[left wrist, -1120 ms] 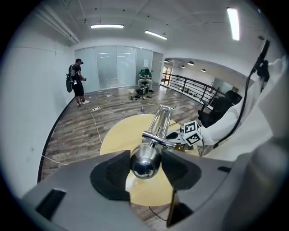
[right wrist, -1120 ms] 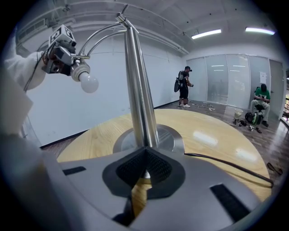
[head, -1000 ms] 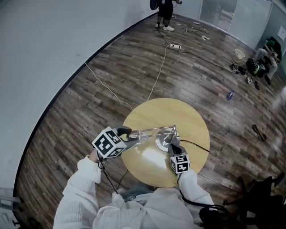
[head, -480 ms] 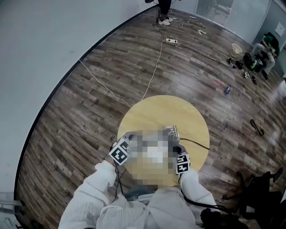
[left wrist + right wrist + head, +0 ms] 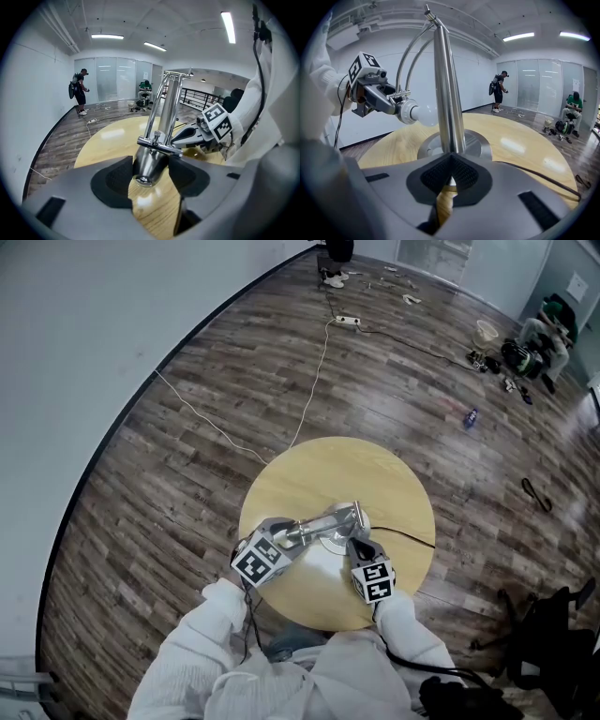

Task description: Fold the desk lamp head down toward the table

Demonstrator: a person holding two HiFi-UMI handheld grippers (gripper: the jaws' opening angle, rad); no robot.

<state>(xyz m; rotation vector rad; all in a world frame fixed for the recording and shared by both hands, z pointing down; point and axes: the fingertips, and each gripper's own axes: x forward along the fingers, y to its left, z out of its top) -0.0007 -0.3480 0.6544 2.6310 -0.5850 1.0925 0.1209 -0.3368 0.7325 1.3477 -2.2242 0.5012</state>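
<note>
A chrome desk lamp stands on a round wooden table (image 5: pixel 319 474), its round base (image 5: pixel 478 143) near the middle. My right gripper (image 5: pixel 450 171) is shut on the upright post (image 5: pixel 447 93) just above the base. The twin curved arms (image 5: pixel 410 51) bend down to the lamp head (image 5: pixel 149 164), whose white bulb (image 5: pixel 419 115) hangs a little above the tabletop. My left gripper (image 5: pixel 150 176) has the chrome socket between its pads. Its jaws are opening, though both pads look to touch the socket's sides. In the head view the left gripper (image 5: pixel 286 529) and right gripper (image 5: pixel 354 542) sit close together.
The lamp's black cable (image 5: pixel 534 173) runs off the table's right side. A white cord (image 5: pixel 309 399) crosses the wooden floor to a power strip (image 5: pixel 347 321). One person (image 5: pixel 79 93) stands far off by the glass wall and another person (image 5: pixel 571 110) sits there. Dark bags (image 5: pixel 553 634) lie at the right.
My left gripper has come down and in toward the post with the lamp head, so the arms now slope downward. The right gripper has stayed on the post.
</note>
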